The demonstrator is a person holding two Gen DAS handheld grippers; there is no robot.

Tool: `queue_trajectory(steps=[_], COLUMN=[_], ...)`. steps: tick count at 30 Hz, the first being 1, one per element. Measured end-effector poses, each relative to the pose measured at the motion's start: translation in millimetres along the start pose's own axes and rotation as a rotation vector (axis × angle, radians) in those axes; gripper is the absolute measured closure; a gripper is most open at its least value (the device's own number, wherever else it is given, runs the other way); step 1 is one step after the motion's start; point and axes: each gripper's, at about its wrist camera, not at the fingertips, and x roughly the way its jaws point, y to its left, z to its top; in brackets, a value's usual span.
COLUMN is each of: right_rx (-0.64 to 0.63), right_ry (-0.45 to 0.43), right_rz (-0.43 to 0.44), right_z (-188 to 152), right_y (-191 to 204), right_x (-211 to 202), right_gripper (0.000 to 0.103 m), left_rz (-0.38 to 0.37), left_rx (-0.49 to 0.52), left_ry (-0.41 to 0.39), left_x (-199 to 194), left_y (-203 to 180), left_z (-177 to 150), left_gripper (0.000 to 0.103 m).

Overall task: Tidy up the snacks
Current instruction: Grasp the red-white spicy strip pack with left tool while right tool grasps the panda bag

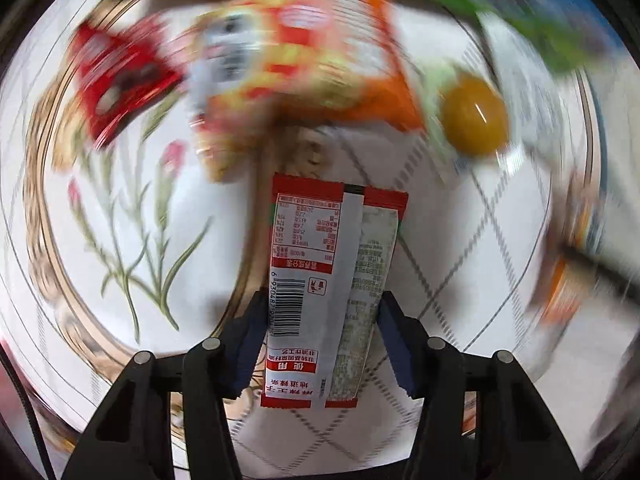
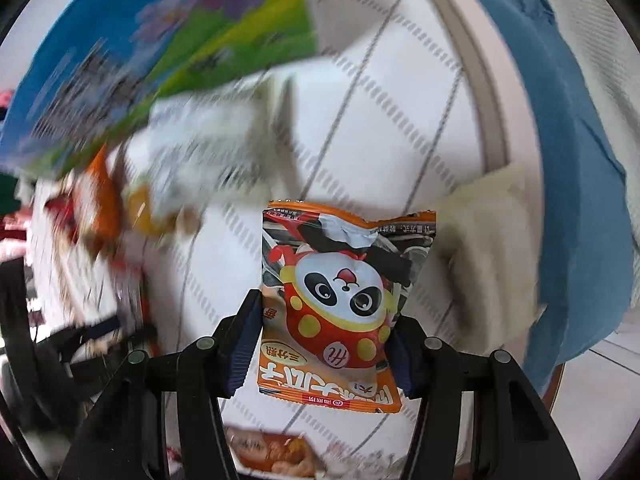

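Note:
Between the blue pads of my left gripper (image 1: 320, 304) hangs a long red and white snack packet (image 1: 332, 248), barcode side up; the gripper is shut on it and points down over the table. It hangs at the right edge of a flowered plate (image 1: 120, 184). My right gripper (image 2: 326, 304) is shut on an orange packet with a panda picture (image 2: 340, 280), held above the white grid-patterned tablecloth (image 2: 380, 120). Everything behind both packets is blurred.
On or by the plate lie a red packet (image 1: 116, 76), a larger orange packet (image 1: 304, 60) and a round yellow sweet (image 1: 474, 114). In the right wrist view there are a blue and green package (image 2: 160, 40), a white packet (image 2: 208, 152), a beige item (image 2: 488, 248) and blue cloth (image 2: 580, 200).

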Motion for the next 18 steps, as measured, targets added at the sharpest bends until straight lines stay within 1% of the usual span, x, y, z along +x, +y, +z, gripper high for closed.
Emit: queue_trajectory(steps=[2, 3, 4, 6, 8, 9, 11, 13, 15, 16, 17, 18], right_rx=[-0.055, -0.081, -0.103, -0.111, -0.098, -0.086, -0.072, -0.045, -0.014, -0.003, 0.0, 0.0], right_ry=[-0.002, -0.002, -0.001, 0.014, 0.024, 0.018, 0.01, 0.0, -0.011, -0.023, -0.031, -0.036], right_rz=[0.011, 0.006, 0.003, 0.005, -0.008, -0.009, -0.011, -0.012, -0.009, -0.012, -0.02, -0.032], right_z=[-7.3, -9.1, -12.2, -14.0, -11.9, -14.8, -18.8, -28.4, -37.7, -42.0, -45.1, -47.6], right_y=[14.1, 18.2, 24.1, 24.6, 26.3, 25.6, 22.8, 16.1, 10.2, 7.5, 9.8, 11.0], right_x=[2.8, 4.8, 8.5, 15.7, 22.0, 24.0, 24.1, 24.9, 27.6, 27.8, 30.3, 32.6], right_gripper=[0.044, 0.044, 0.044, 0.041, 0.031, 0.029, 0.029, 0.029, 0.029, 0.029, 0.03, 0.03], left_rz=[-0.029, -0.045, -0.047, -0.027, 0.036, 0.067, 0.108, 0.119, 0.125, 0.125, 0.127, 0.13], left_rx=[-0.1, -0.133, -0.132, -0.079, 0.015, 0.06, 0.098, 0.099, 0.097, 0.095, 0.093, 0.089], left_ry=[-0.016, -0.01, 0.006, 0.02, 0.031, 0.036, 0.033, 0.02, 0.008, 0.003, -0.003, -0.011], left_x=[-1.9, 1.2, 5.2, 15.3, 24.7, 28.1, 31.7, 34.5, 38.1, 40.4, 38.2, 37.9], left_y=[13.1, 17.5, 17.3, 13.9, -4.3, -11.6, -20.9, -29.5, -46.9, -37.7, -39.7, -40.9], left_z=[4.4, 6.3, 8.1, 10.5, 15.5, 16.1, 16.4, 15.8, 7.6, -6.5, -18.2, -20.2], left_gripper=[0.051, 0.051, 0.05, 0.047, 0.045, 0.044, 0.044, 0.044, 0.044, 0.044, 0.045, 0.047])
